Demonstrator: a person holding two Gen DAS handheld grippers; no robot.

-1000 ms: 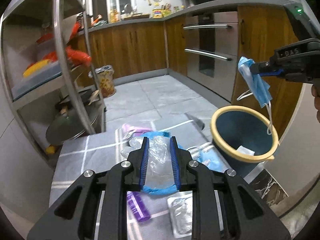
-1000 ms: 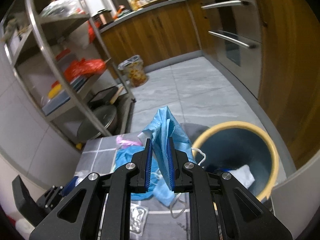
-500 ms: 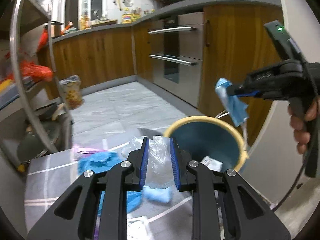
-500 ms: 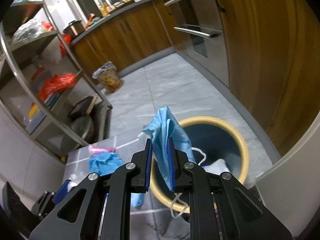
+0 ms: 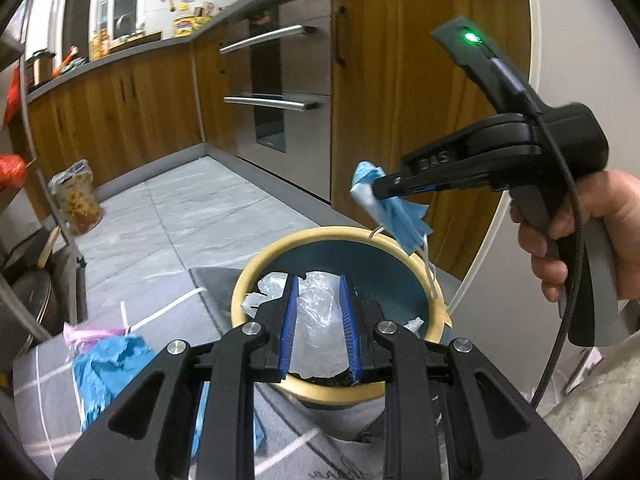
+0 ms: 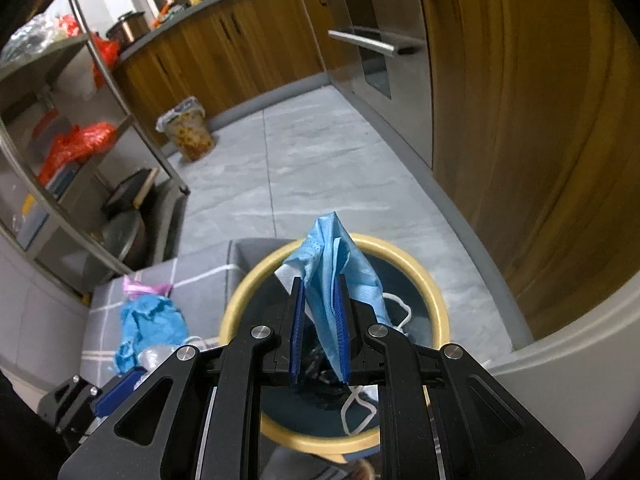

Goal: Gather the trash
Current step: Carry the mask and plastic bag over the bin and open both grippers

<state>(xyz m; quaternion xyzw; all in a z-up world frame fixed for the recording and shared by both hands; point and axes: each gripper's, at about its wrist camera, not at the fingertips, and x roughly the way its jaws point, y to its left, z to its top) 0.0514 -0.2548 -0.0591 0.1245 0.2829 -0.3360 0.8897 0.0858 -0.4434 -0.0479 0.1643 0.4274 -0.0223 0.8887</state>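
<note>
Though both fisheye views are soft at the edges, the core is readable: the bin's (image 5: 436, 312) floor is mostly hidden behind the gripper bodies, and a pale scrap (image 5: 414, 323) inside it is too small to identify. The blue crumpled item (image 5: 108, 364) and pink-purple bag (image 5: 94, 334) on the grey checked mat (image 5: 36, 400), near left, are blurred. The shelf rack (image 6: 80, 160) on the left is cut off by the lens rim.

Compared with a second ago, both grippers have travelled from over the mat to above the bin; the trash that filled the left view earlier now sits off to the left, and the bin has come to the centre of both views.

The left gripper (image 5: 318, 320) is angled down, clenched on a clear plastic wrapper (image 5: 316, 312) that hangs over the bin's opening. The right gripper (image 6: 320, 328) points more steeply down, clamped on a blue face mask (image 6: 336, 276), its white ear loop (image 6: 356, 412) dangling into the bin. In the left view the right gripper (image 5: 378, 190) is seen side-on to the far right above the rim, mask (image 5: 404, 216) hanging from its tips, and the person's hand (image 5: 584, 232) is wrapped around the handle with a black cable (image 5: 568, 280) trailing down.
</note>
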